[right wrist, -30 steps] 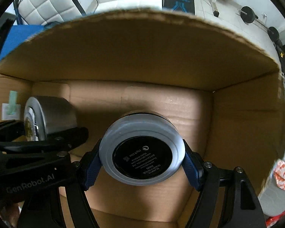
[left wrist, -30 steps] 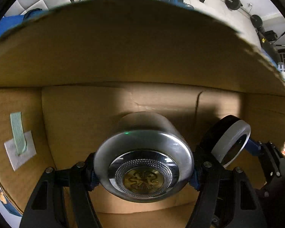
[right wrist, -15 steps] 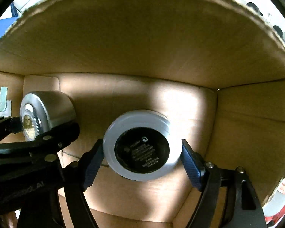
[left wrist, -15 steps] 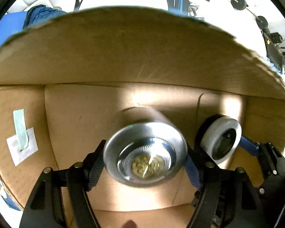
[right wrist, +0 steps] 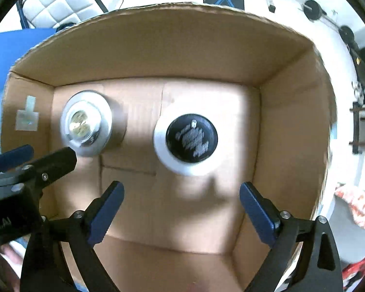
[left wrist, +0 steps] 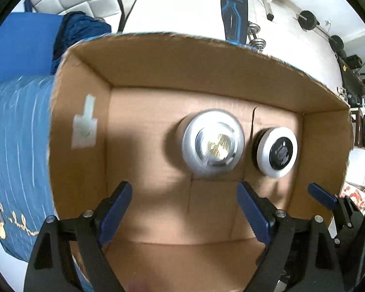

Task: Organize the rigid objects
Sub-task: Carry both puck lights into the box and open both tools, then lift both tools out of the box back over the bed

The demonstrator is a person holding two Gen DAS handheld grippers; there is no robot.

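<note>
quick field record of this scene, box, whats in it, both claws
container: open cardboard box
contents: silver round jar and white round jar with black label, side by side on the box floor, apart
left claw: open, has just been opening, nothing between its jaws
right claw: open, has just been opening, nothing between its jaws
box wall mark: pale taped patch on the left inner wall
surroundings: blue cloth beside the box

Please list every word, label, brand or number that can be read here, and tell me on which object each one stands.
None can be read.
White print on the black face of the white round container: blurred.
Gold emblem on the silver round container: pattern, not text.
White lettering on the left gripper body, seen from the right wrist: cut off, unreadable.
</note>
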